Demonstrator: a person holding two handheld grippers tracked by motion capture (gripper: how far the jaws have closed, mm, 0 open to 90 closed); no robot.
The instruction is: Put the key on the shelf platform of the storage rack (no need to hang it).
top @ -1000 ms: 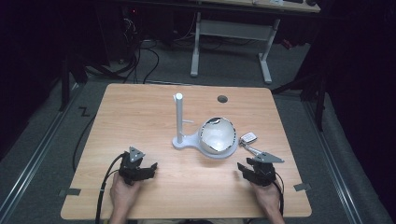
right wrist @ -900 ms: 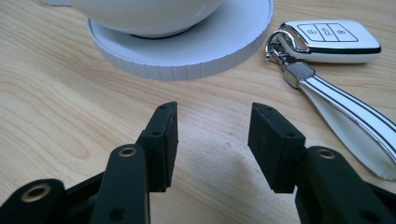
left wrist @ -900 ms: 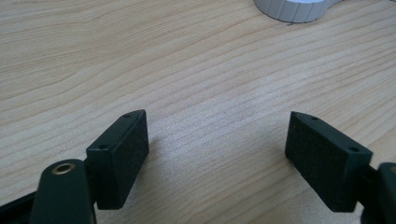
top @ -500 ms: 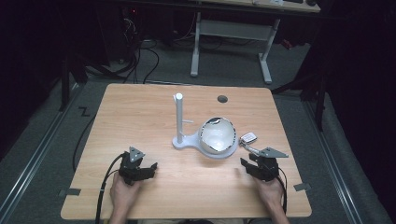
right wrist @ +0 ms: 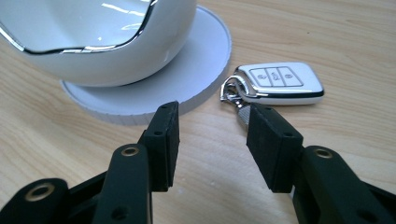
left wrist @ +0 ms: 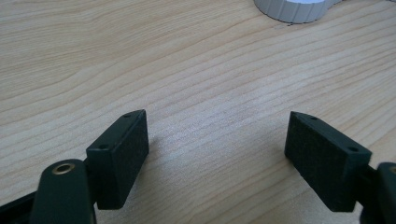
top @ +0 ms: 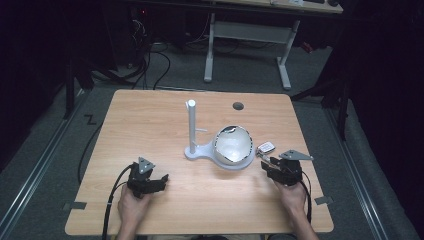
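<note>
Your left gripper (top: 161, 179) rests low over bare wood near the front left of the table (top: 150, 125), jaws spread wide with nothing between them. In the left gripper view its pads (left wrist: 122, 154) frame only wood grain, and the ribbed rim of the white stand base (left wrist: 292, 9) sits well ahead.

Your right gripper (top: 266, 165) sits at the front right, pointed toward the centre. Its jaws stand at a moderate gap, holding nothing. In the right gripper view the white key fob (right wrist: 279, 83) lies flat on the wood just ahead and to the right of the jaws, its metal ring (right wrist: 232, 93) near the right pad; contact cannot be confirmed.

The white bowl (top: 232, 145) with a chrome rim rests on the round base just beside the fob. A white post (top: 191, 125) stands upright on the base's left arm. A dark round hole (top: 238, 106) marks the far side of the table.
</note>
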